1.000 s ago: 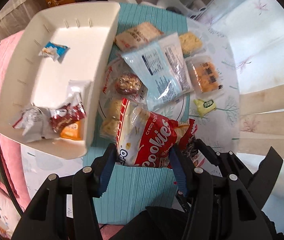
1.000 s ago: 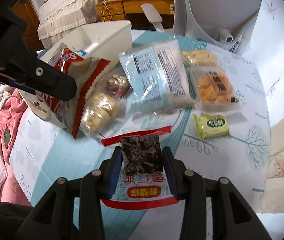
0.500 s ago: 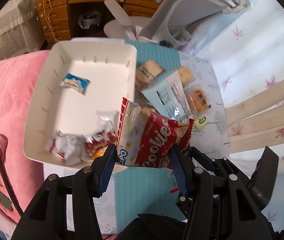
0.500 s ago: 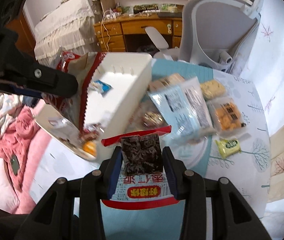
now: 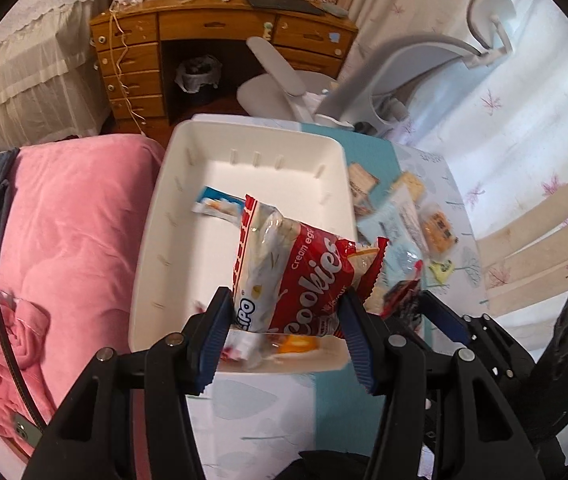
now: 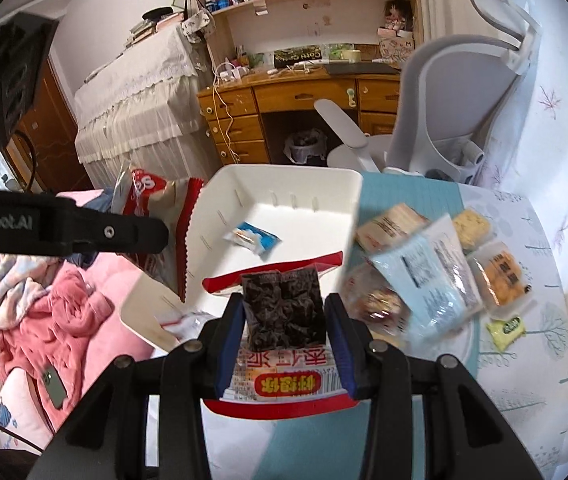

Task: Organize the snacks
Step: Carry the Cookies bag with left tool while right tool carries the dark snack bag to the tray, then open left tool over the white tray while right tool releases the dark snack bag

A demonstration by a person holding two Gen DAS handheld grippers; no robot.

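Observation:
My left gripper is shut on a red cookies bag and holds it above the near end of the white tray. My right gripper is shut on a red-edged packet with a dark snack, held above the tray's near right corner. A small blue packet lies in the tray; it also shows in the left wrist view. Small wrappers lie at its near end. The left gripper arm and its bag show at left.
Loose snacks lie right of the tray: a pale blue packet, orange crackers, a green sweet, a tan bar. A grey chair stands behind the table. A pink blanket lies left.
Both grippers have risen and drawn back with their packets, so the tray and table look smaller. The cookies bag now hangs over the tray; the dark snack packet sits over the tray's near edge.

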